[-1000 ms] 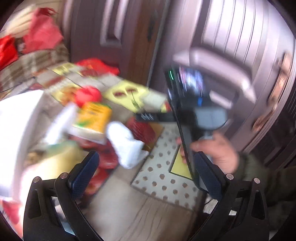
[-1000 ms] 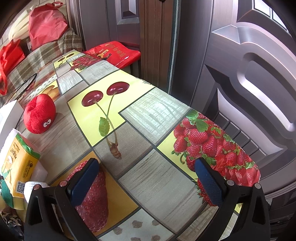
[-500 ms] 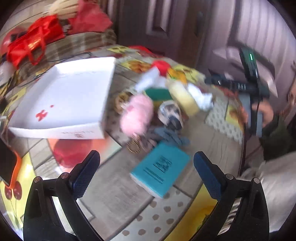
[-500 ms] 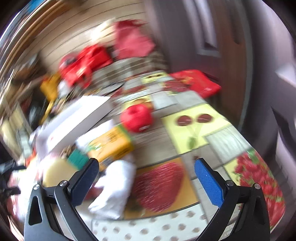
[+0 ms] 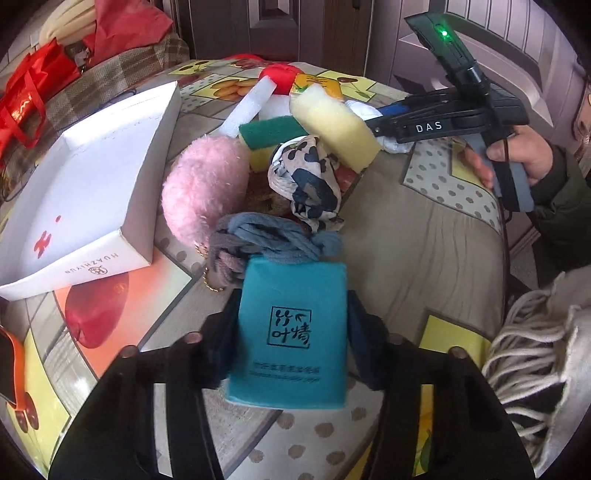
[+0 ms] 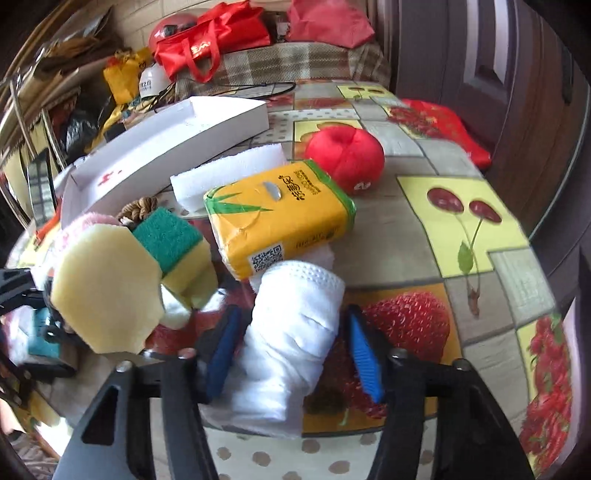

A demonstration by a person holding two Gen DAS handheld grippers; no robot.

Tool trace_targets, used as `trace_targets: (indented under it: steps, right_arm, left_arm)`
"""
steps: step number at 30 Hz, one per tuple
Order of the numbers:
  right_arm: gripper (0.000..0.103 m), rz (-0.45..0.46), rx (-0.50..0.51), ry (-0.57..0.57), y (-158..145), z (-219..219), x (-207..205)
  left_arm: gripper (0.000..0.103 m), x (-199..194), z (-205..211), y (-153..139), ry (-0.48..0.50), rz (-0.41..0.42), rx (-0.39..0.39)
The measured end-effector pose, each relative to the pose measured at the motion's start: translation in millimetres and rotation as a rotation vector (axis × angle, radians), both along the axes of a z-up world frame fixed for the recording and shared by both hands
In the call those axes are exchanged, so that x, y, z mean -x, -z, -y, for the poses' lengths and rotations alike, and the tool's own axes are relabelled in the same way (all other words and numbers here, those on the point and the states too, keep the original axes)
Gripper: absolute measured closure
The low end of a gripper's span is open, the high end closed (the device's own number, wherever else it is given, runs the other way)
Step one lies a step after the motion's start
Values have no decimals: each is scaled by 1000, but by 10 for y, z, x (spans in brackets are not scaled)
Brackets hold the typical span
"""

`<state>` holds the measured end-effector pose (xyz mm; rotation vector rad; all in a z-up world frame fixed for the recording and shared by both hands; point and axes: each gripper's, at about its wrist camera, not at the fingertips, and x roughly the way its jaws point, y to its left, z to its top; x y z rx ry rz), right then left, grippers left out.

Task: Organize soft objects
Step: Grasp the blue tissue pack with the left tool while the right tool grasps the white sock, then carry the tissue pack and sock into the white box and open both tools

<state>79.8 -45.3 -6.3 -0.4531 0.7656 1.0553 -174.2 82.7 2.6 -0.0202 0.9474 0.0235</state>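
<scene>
My left gripper (image 5: pixel 291 332) has its jaws closed against both sides of a teal tissue pack (image 5: pixel 291 332) on the table. Behind it lie a grey knitted cloth (image 5: pixel 273 236), a pink fluffy toy (image 5: pixel 203 188), a spotted scarf (image 5: pixel 310 177), a yellow sponge (image 5: pixel 332 125) and a green-topped sponge (image 5: pixel 273 133). My right gripper (image 6: pixel 291 347) straddles a rolled white cloth (image 6: pixel 295 339), with a small gap on each side of it. A yellow tissue pack (image 6: pixel 280 218) and a red plush apple (image 6: pixel 345 158) lie beyond.
An open white box (image 5: pixel 81 192) stands at the left of the pile; it also shows in the right wrist view (image 6: pixel 173 147). Red bags (image 6: pixel 210 33) sit on a checked sofa behind. The table edge and a door are at the right. A fringed scarf (image 5: pixel 535 350) hangs at the near right.
Both grippers swung round to the pile and came down. The left one has closed on the teal pack, and the right one has narrowed around the white cloth.
</scene>
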Motion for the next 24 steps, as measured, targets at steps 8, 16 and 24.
trace_targets:
  steps: [8, 16, 24]
  right_arm:
    - [64, -42, -223, 30, -213, 450, -51]
    - [61, 75, -640, 70, -719, 650, 300]
    - [62, 40, -577, -1, -538, 35, 592]
  left_arm:
    - [53, 453, -150, -205, -108, 155, 23]
    - [53, 790, -684, -433, -556, 466, -123]
    - [53, 831, -864, -445, -682, 520, -179]
